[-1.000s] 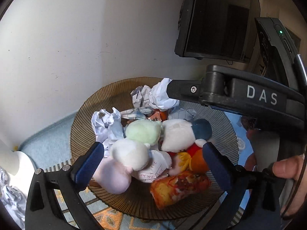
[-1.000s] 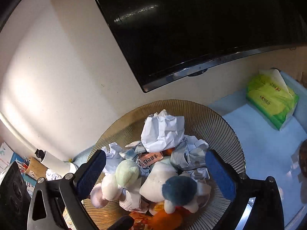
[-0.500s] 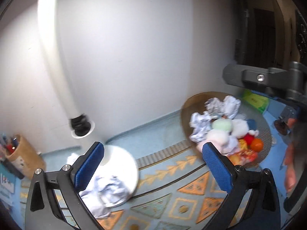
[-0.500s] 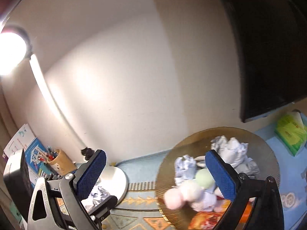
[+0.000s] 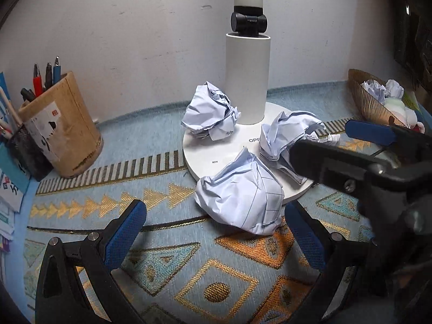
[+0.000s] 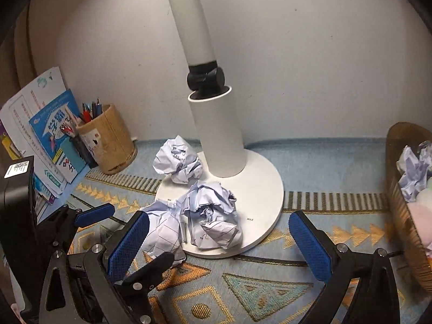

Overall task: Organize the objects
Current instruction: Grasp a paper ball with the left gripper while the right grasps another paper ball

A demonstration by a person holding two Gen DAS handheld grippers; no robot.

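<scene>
While both hand-held grippers [image 5: 213, 236] [image 6: 218, 245] gape empty, three crumpled paper balls [image 5: 240, 194] ring the smooth round lamp base [image 6: 259, 186].

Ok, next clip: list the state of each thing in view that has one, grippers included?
Left gripper: open, empty, low over the mat.
Right gripper: open, empty.
Near paper ball: crumpled, half on the lamp base, half on the mat.
Right paper ball: crumpled, on the base.
Back paper ball: crumpled, on the base beside the post.
Pen cup: upright, holding pens.
Basket: holding paper and plush toys.
</scene>
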